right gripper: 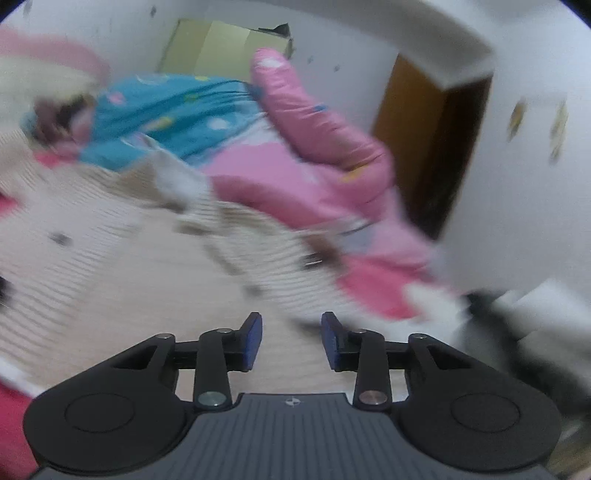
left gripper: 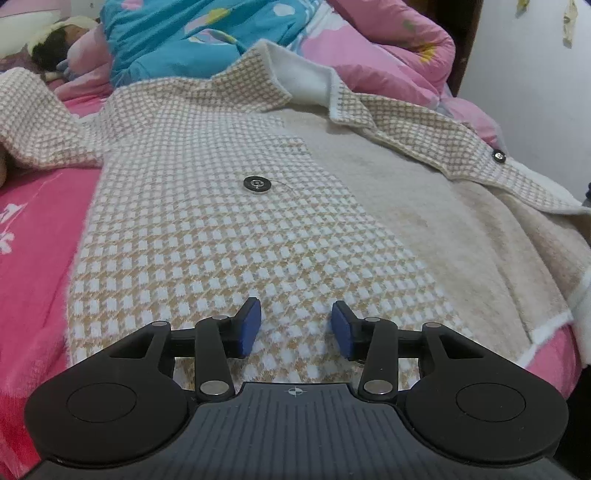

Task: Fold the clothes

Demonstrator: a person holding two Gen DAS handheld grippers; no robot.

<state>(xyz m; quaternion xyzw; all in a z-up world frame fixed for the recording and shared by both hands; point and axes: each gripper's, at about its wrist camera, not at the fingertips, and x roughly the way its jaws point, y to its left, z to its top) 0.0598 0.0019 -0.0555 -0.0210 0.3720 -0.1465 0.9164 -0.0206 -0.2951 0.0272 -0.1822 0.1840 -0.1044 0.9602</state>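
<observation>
A beige-and-white houndstooth coat [left gripper: 207, 229] lies spread on the pink bed, one front panel folded over and the cream lining [left gripper: 443, 236] showing on the right. A black button [left gripper: 257, 183] sits on the folded panel. Its collar [left gripper: 295, 85] points away from me. My left gripper [left gripper: 295, 326] hovers over the coat's near hem, open, nothing between its blue pads. In the blurred right wrist view the same coat [right gripper: 140, 266] lies below my right gripper [right gripper: 291, 339], which is open and holds nothing.
A pink bedsheet [left gripper: 37, 280] lies under the coat. A blue patterned quilt [left gripper: 192, 33] and a pink quilt [left gripper: 388, 40] are heaped beyond the collar. A doll [left gripper: 55, 44] lies at the far left. A white wall [right gripper: 535, 184] and brown door [right gripper: 424, 147] stand on the right.
</observation>
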